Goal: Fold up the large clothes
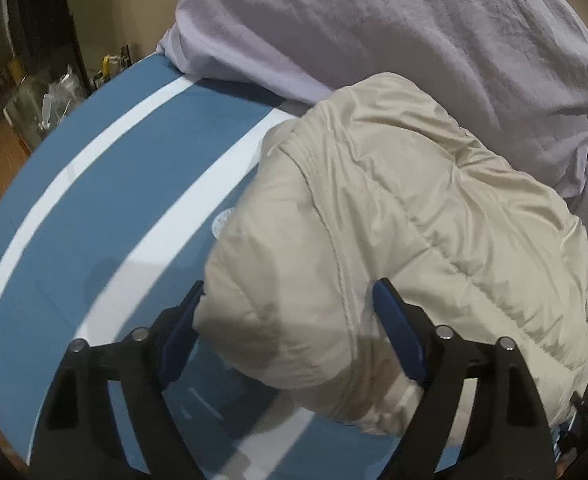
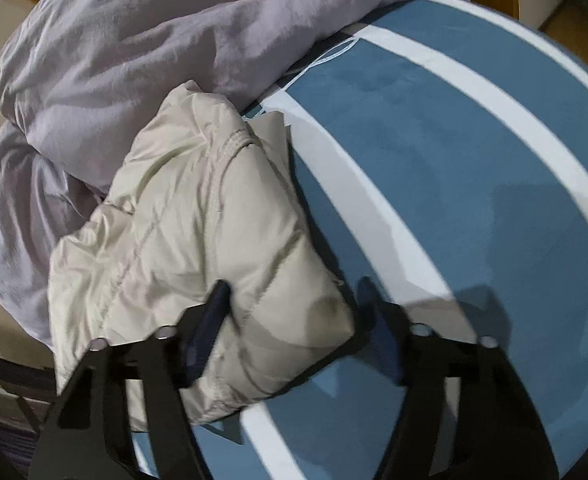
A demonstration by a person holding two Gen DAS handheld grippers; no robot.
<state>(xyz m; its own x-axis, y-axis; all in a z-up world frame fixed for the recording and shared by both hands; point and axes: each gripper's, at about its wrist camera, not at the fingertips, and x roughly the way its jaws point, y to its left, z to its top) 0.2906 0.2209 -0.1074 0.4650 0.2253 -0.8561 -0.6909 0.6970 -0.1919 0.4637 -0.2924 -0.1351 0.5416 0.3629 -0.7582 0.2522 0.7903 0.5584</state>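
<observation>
A cream quilted puffer jacket (image 1: 394,220) lies folded into a bundle on a blue mat with white stripes (image 1: 93,200). My left gripper (image 1: 289,304) straddles the bundle's near end. Its left finger (image 1: 181,320) sits at the jacket's edge and its right finger (image 1: 398,328) rests over the fabric, with no clear squeeze showing. In the right wrist view the jacket (image 2: 197,220) lies to the left. My right gripper (image 2: 294,300) stands around the jacket's near corner. Its left finger (image 2: 209,320) touches the fabric, while its right finger (image 2: 378,320) stays just off the corner.
A big crumpled lilac cloth (image 1: 414,32) is heaped behind the jacket (image 2: 113,48). A thin white cord (image 2: 334,54) lies on the mat near it. Open mat (image 2: 434,160) stretches right of the jacket. Wooden floor and clutter (image 1: 33,100) lie past the mat's left edge.
</observation>
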